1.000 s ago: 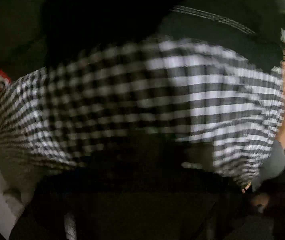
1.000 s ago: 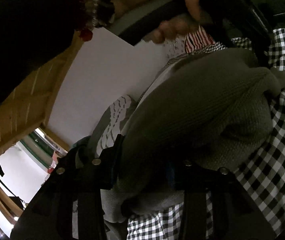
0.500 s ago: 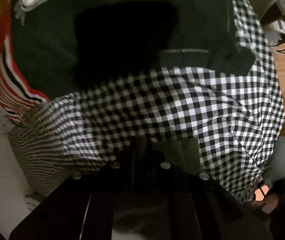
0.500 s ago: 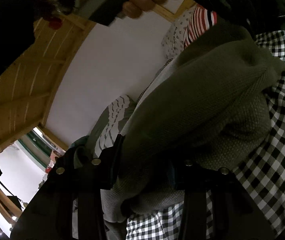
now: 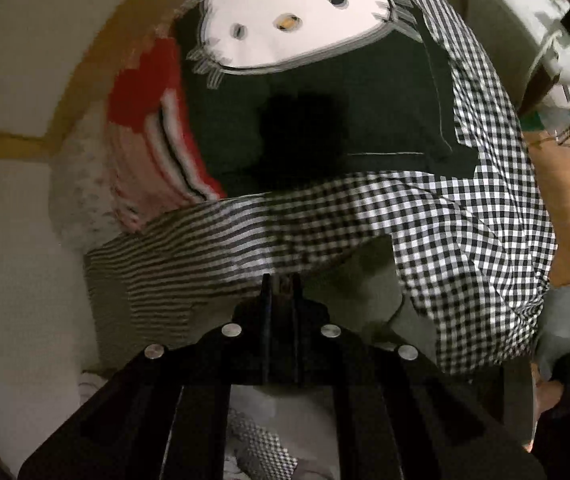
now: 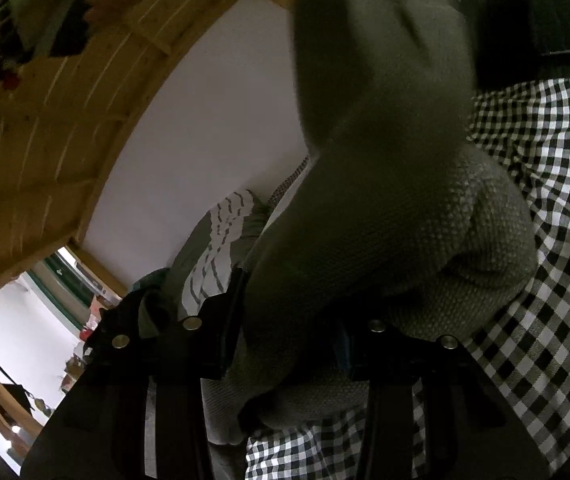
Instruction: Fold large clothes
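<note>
A: Where is the garment?
B: The sweater (image 6: pixel 385 184), a grey-green knit, hangs bunched in front of the right gripper (image 6: pixel 289 320). Its lower folds fill the gap between the jaws, which are clamped on the knit. In the left wrist view a dim patch of the same sweater (image 5: pixel 365 280) shows just beyond the left gripper (image 5: pixel 281 280).

A: State of the left jaws?
B: Drawn close together, only a narrow slit between them. The tips sit at the cloth edge; whether any fabric is pinched there cannot be told.

A: What lies under the sweater?
B: A black-and-white checked cloth (image 5: pixel 465 232), spread out and touching the sweater's underside. The right wrist view shows the same checked cloth (image 6: pixel 545 240) to the right of the knit.

A: Beyond that?
B: A dark top (image 5: pixel 325 120) with a white cat-face print (image 5: pixel 297 20) lies past the checked cloth, its hem overlapped by it. A red, white and black striped fabric (image 5: pixel 153 128) lies just beside its left edge.

A: Surroundings?
B: A white wall (image 6: pixel 213 128) and a wooden ceiling (image 6: pixel 65 120) fill the left of the right wrist view.
</note>
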Demonstrator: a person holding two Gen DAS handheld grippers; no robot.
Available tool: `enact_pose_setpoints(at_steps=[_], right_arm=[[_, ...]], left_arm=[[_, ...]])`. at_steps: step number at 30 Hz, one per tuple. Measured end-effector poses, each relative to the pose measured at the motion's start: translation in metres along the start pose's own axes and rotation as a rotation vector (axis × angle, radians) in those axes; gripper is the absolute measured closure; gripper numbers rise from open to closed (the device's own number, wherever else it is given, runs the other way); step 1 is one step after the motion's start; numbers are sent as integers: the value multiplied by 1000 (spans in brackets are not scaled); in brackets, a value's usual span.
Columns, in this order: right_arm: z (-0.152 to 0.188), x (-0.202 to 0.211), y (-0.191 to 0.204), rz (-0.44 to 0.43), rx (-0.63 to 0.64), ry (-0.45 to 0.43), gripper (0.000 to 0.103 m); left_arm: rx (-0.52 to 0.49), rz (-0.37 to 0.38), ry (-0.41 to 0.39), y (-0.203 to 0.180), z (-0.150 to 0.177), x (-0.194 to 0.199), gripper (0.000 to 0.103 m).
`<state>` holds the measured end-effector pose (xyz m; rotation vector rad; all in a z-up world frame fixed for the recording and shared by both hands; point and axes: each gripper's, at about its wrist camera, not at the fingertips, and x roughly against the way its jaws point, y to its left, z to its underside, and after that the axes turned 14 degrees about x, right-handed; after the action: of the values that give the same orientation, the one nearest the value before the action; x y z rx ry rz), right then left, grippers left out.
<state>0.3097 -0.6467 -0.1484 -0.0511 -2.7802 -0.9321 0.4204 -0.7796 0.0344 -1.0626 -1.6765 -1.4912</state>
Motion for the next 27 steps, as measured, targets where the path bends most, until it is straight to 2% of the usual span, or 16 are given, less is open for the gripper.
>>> enact_pose_setpoints(at_steps=[2,9,11,13,16,18,19,21,22,23,24,25,26,27], right_arm=[[-1,3,2,3,7,-5,63],[-4,11,15,32,47,-24,63],[-4,11,19,49,58,-25,57],[-4,13,25,53,74,-35,44],[-4,21,42,79,148,-50,35],[-2,33,63,107,266,-75,32],[-2,42,78,112,346,-105,23],[5,70,113,136,515,-197,11],[8,87,130,115,596,-289,9],[7,92,141,95,644,-334,8],[2,89,155,83,702,-342,8],[-3,81,165,81,735,-313,8],[-11,61,178,95,767,-240,8],[-18,38,187,120,788,-169,15]], left_arm=[[31,-16,-35,17,16,19,96],[164,-93,-135,61,108,77,96],[225,-114,-191,74,140,99,96],[277,-109,-233,83,168,116,96],[341,-130,-292,96,217,139,96],[379,-141,-328,101,250,150,96],[395,-148,-343,103,265,154,96],[420,-161,-376,104,291,161,96],[430,-161,-389,103,303,165,96],[441,-154,-394,103,314,168,96],[450,-160,-409,101,330,172,96],[457,-158,-411,101,339,174,96],[466,-158,-421,100,350,177,96],[484,-159,-431,100,364,180,96]])
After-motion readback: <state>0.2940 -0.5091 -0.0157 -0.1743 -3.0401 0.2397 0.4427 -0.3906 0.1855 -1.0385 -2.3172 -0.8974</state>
